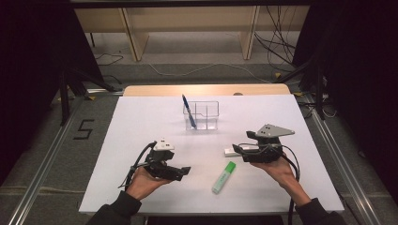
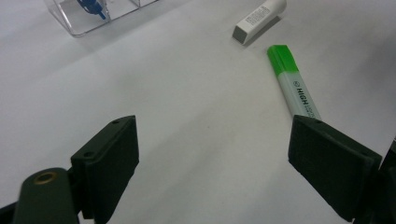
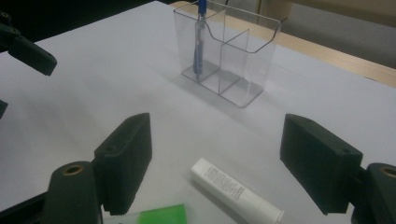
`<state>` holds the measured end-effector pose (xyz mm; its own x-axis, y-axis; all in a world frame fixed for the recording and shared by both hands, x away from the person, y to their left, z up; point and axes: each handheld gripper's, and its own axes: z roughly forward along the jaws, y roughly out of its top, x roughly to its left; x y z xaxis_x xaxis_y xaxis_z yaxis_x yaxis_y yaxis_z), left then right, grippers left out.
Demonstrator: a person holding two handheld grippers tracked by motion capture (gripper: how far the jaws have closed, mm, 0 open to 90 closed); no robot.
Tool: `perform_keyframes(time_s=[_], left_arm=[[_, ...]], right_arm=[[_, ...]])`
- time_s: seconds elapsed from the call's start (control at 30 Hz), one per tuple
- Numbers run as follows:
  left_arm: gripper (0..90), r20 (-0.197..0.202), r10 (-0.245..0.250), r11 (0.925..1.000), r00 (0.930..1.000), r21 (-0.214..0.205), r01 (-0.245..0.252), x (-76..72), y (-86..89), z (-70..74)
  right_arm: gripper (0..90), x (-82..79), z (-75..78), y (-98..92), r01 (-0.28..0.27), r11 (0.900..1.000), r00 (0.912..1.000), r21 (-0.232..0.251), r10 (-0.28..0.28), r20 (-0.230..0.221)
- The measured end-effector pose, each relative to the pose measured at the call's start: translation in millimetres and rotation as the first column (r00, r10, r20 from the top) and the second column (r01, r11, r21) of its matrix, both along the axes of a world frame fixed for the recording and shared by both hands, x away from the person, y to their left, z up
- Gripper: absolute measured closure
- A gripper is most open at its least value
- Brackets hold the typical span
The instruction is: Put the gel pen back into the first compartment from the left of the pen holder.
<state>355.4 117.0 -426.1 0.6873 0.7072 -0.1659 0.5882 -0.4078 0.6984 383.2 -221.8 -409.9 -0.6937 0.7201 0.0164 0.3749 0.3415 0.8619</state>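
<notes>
A green highlighter (image 1: 224, 177) lies flat on the white tabletop (image 1: 141, 122), in the lower middle of the high view, between the two tools. Its long side runs slanted there: the bright green cap points up and to the right, and the pale end points down and to the left. In the left tool view the highlighter (image 2: 292, 84) sits at the right, with the green cap toward the top of the picture and the body running down behind the right jaw. A short white tube (image 1: 231, 152) lies flat just above the highlighter, right by the right tool, and the two are close but not touching. In the right tool view the white tube (image 3: 236, 191) lies slanted at the bottom middle, between the jaws, and a bit of the green cap (image 3: 161, 215) peeks in at the bottom edge. A clear box (image 1: 201, 115) with dividers stands in the upper middle of the high view. A blue pen (image 1: 188, 110) stands in its left part, leaning with its top to the upper left. The other parts of the box have nothing in them. The left tool (image 1: 184, 171) is wide open and holds nothing. The right tool (image 1: 238, 149) is wide open too and holds nothing.
</notes>
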Motion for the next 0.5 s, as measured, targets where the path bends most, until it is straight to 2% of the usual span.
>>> perform_keyframes(time_s=[0.3,0.5], left_arm=[[15.9,-0.028,-0.023,0.9993,0.9993,0.028,0.024,1.6,-13.7,-1.3],[15.9,-0.029,-0.040,0.9981,0.9988,0.045,0.041,2.0,-23.2,-0.8]], right_arm=[[25.9,-3.5,-4.8,-4.7,0.009,1.0000,0.9999,-0.001,-0.009,-0.005],[26.0,-7.1,-6.7,-7.0,0.013,0.9999,0.9999,-0.001,-0.013,-0.010]])
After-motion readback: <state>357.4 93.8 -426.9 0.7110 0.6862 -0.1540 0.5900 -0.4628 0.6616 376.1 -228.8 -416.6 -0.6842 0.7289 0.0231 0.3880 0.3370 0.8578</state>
